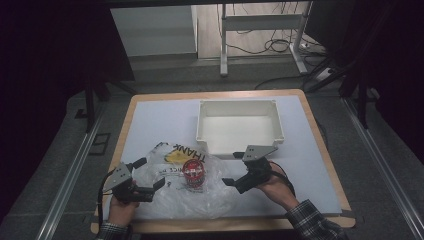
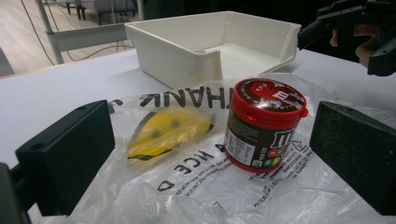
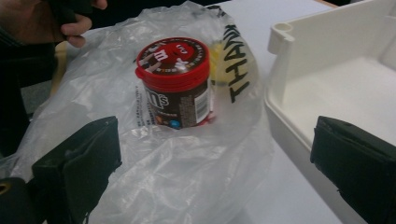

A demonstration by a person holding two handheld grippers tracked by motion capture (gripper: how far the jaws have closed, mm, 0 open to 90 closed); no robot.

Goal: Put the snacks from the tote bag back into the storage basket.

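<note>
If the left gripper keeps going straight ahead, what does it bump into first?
Probably the candy jar, standing on the plastic bag ahead of the open left gripper. The white bin sits farther behind.

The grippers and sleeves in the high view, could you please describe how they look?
Both are black two-jaw tools. The left claw and the right claw each carry a grey three-cornered plate on top and trail a black cable. Their jaws are blocky, matte black. The right forearm wears a dark plaid sleeve.
</note>
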